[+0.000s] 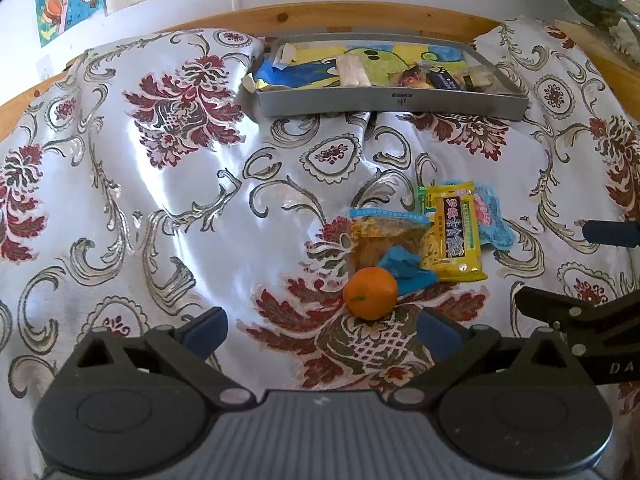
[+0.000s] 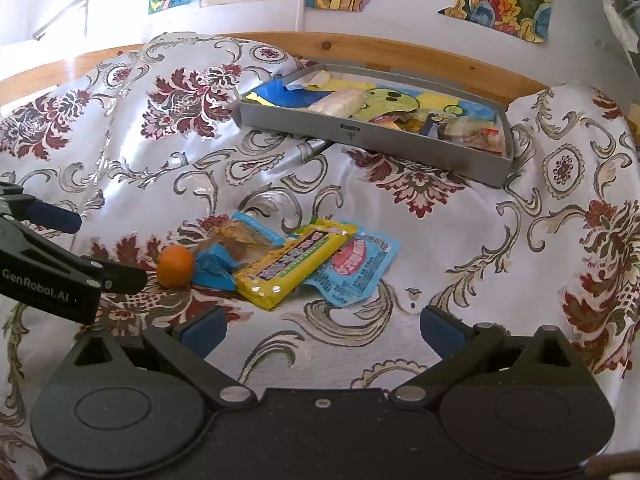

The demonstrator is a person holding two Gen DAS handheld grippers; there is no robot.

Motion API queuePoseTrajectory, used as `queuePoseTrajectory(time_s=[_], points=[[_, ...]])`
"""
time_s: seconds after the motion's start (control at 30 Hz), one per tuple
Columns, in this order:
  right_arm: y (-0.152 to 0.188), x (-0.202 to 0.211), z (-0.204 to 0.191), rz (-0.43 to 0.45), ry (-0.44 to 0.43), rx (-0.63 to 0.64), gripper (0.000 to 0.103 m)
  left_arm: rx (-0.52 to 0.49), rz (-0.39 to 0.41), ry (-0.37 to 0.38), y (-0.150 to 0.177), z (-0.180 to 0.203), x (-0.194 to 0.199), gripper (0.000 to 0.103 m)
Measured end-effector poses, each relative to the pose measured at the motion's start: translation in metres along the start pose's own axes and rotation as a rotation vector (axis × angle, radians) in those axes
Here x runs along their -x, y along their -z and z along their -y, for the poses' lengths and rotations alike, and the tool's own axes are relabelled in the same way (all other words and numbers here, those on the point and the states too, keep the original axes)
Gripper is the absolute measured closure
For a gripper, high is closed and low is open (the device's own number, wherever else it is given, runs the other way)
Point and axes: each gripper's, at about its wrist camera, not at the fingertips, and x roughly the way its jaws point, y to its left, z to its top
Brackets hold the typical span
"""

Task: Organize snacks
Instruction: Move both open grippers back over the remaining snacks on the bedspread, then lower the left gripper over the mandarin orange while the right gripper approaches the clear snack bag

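Snack pile: small orange fruit (image 1: pixel 370 293), probably a mandarin, sits on the cloth just ahead of the left gripper (image 1: pixel 322 326), a little toward its right finger. It touches a crumpled blue wrapper (image 1: pixel 406 270) and a clear pouch with a brownish snack (image 1: pixel 382 236). Beyond these lies a yellow packet with dark label (image 1: pixel 454 234), overlapping a light-blue packet (image 1: pixel 490 220) beneath it.

Left gripper: jaws wide apart, nothing between them. Right gripper (image 2: pixel 322 328): jaws also wide apart and empty, hovering over bare cloth, the pile ahead and to its left.

Grey tray (image 1: pixel 392 104) sits well beyond both grippers, at the far edge, already holding several wrapped snacks on a colourful liner.

Surface: glossy floral tablecloth (image 1: pixel 160 208), rumpled, with folds running under the tray's near wall.

Risks, as judged:
- Fruit is round and the cloth slick; a pad nudging it off-centre likely rolls it away.
- Closing low may pinch the cloth or the blue wrapper along with the fruit, dragging the pile.
- Packets overlap; lifting the yellow one may drag or flip the light-blue one.
- The two grippers sit close together, the right one's arm just beside the left's right finger; both reaching for the pile could collide.
- Tray rests on bunched cloth, so a tug on the cloth might shift it.
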Motion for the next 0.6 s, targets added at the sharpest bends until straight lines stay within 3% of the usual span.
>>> queuePoseTrajectory(time_s=[0.4,0.6], points=[[-0.004,-0.015,0.007,0.127,0.016,0.064,0.001,-0.015,-0.009,0.073,-0.004,-0.004,-0.021,0.001],[-0.005,-0.031,0.02,0.109,-0.02,0.021,0.001,-0.054,-0.005,0.102,-0.008,-0.003,-0.03,0.001]])
